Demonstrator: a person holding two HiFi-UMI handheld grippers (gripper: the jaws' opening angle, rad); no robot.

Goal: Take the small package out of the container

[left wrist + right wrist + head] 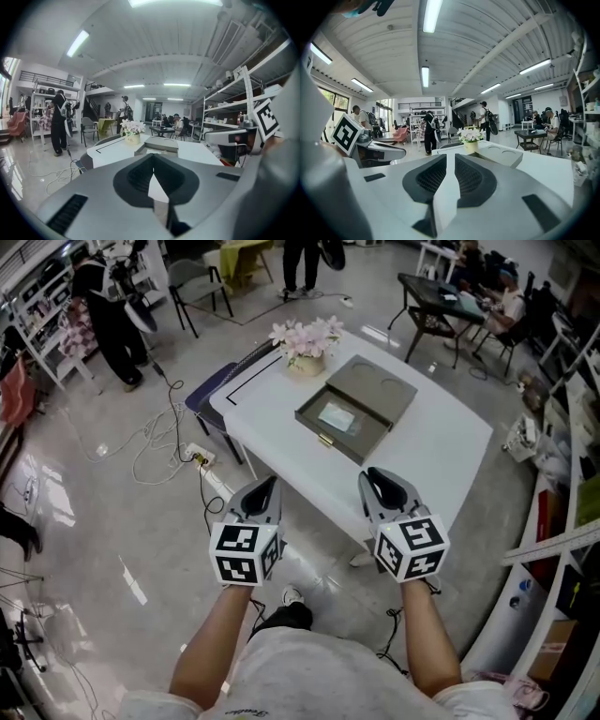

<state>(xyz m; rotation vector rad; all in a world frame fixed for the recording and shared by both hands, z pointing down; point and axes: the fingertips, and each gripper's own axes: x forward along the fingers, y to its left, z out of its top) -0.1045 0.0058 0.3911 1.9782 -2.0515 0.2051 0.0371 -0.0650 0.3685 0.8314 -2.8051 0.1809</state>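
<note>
An open grey box [375, 390] lies on the white table [441, 465], its lid folded back to the far right. In its tray rests a small pale package [336, 417]. Both grippers hover at the table's near edge, well short of the box. My left gripper [265, 486] has its fingertips together and holds nothing. My right gripper [378, 476] shows a narrow gap between its jaws, with nothing in it. In the left gripper view the box [157, 145] sits just beyond the left gripper [153, 165]. In the right gripper view the lid [501, 153] lies ahead of the right gripper [450, 159].
A pot of pink flowers [307, 341] stands at the table's far corner, close to the box. A dark blue chair [214, 390] is tucked against the left side. Cables [159, 442] and a power strip [199, 456] lie on the floor. A person [108, 315] stands far left.
</note>
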